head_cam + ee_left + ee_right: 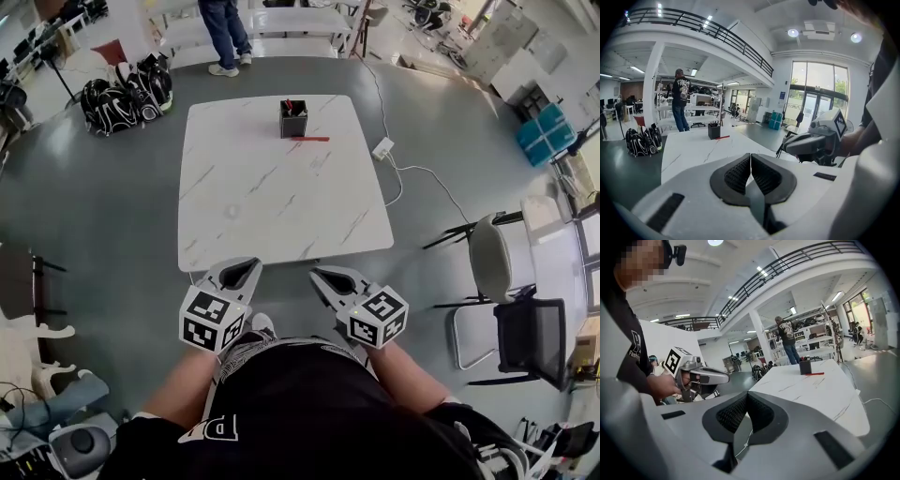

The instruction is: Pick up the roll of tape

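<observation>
a: where is the roll of tape?

b: it is hard to be sure. what may be the roll of tape (pixel 232 212) shows only as a faint pale ring lying on the white marbled surface (pixel 309 211), in its near left part. neither gripper view shows it plainly. far beyond it, at about 1 o'clock, a black pen holder (pixel 292 118) stands with a red pen (pixel 309 139) just beside it.

a: and the tongs?

b: the left tongs (pixel 246 266) and the right tongs (pixel 323 277) sit side by side at the surface's near edge, at about 6 o'clock from the ring and well apart from it. each pair is closed tip to tip, with nothing between the pads.

a: which step is this?

b: it looks like the approach, with nothing grasped yet. the next move likely calls for carrying one pair toward 12 o'clock over the ring, opening it wider than the roll's wall, lowering and closing.
</observation>
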### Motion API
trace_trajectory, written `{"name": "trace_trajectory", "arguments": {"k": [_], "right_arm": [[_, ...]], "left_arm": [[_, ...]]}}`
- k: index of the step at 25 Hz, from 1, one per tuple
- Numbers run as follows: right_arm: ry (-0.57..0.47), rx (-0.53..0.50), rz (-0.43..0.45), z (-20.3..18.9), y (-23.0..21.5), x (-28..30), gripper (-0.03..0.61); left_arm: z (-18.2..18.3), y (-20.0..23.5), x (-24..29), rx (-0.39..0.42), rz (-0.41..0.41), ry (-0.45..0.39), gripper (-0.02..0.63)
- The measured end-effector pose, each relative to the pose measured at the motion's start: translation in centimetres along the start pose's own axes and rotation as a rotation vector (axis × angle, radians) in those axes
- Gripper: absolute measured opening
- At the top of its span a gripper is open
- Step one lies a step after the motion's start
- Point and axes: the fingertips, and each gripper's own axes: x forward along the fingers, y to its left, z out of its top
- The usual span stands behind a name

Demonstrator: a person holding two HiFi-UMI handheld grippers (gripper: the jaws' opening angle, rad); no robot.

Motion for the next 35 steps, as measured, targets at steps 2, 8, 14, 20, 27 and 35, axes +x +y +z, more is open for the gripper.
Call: {"name": "trace_trajectory", "arguments": {"k": [2,8,14,20,27,35], "right_arm": [[0.000,0.003,-0.009,0.4,-0.3,1.1,0.005],[0.005,0.018,-0.048,1.2,-1.3,4.0,0.005],[-0.007,0.003,-0.074,3.2,-0.9,6.4,0.005],[0.026,0.008,-0.093,2.6,-1.3,7.3,0.005],[0.039,0.022,-0.087,1.7,-2.3,7.6,0.005],[0.038,0.024,-0.053,2.8,-4.4,8.6,0.005]], "left_arm": [[0.1,1.2,0.4,0.000,-0.007,0.003,0.020],[0.7,4.5,1.1,0.018,-0.036,0.008,0.020],[0.0,7.9,1.2,0.021,-0.056,0.037,0.020],[-0.8,9.5,1.6,0.005,-0.048,0.044,0.020],[-2.0,10.2,2.8,-0.004,-0.016,0.066,0.020],[-2.1,12.2,4.1,-0.002,0.052,0.106,0.021]]}}
